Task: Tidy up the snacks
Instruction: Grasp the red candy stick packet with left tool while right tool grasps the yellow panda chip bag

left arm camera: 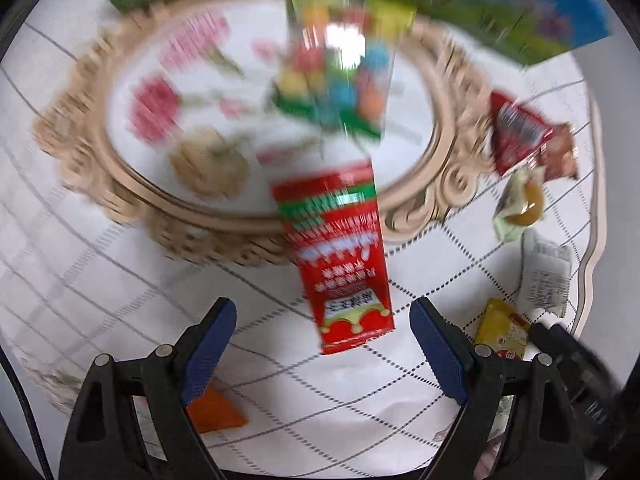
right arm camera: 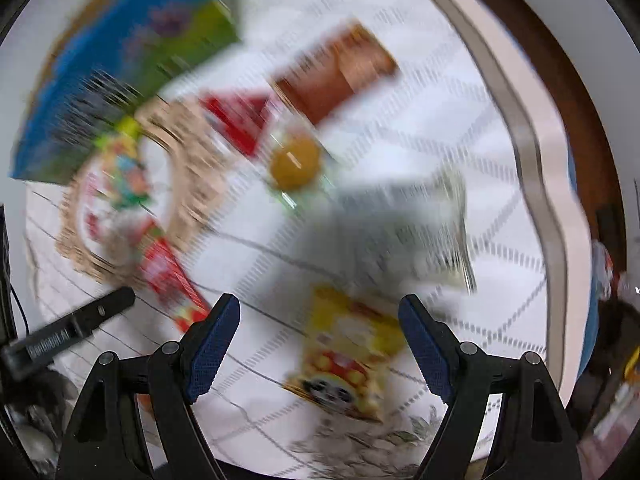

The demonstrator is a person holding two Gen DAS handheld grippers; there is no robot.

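Note:
Both views are blurred. In the left wrist view my left gripper [left arm camera: 323, 322] is open, with a long red snack packet [left arm camera: 340, 256] between and just beyond its fingers, half resting over the rim of an ornate oval tray [left arm camera: 452, 184]. A colourful candy bag [left arm camera: 340, 68] lies in the tray. In the right wrist view my right gripper [right arm camera: 319, 320] is open over a yellow snack packet [right arm camera: 352, 352]. A silver-white packet [right arm camera: 412, 232], a clear-wrapped round yellow cake [right arm camera: 296, 164], a red packet [right arm camera: 240, 120] and a brown packet [right arm camera: 340, 72] lie beyond it.
A blue and green box [left arm camera: 520, 8] stands behind the tray. An orange packet [left arm camera: 216, 412] lies under my left finger. The table's wavy edge [right arm camera: 536, 168] runs down the right. The white cloth has a grey grid pattern. The other gripper's finger [right arm camera: 72, 328] shows at left.

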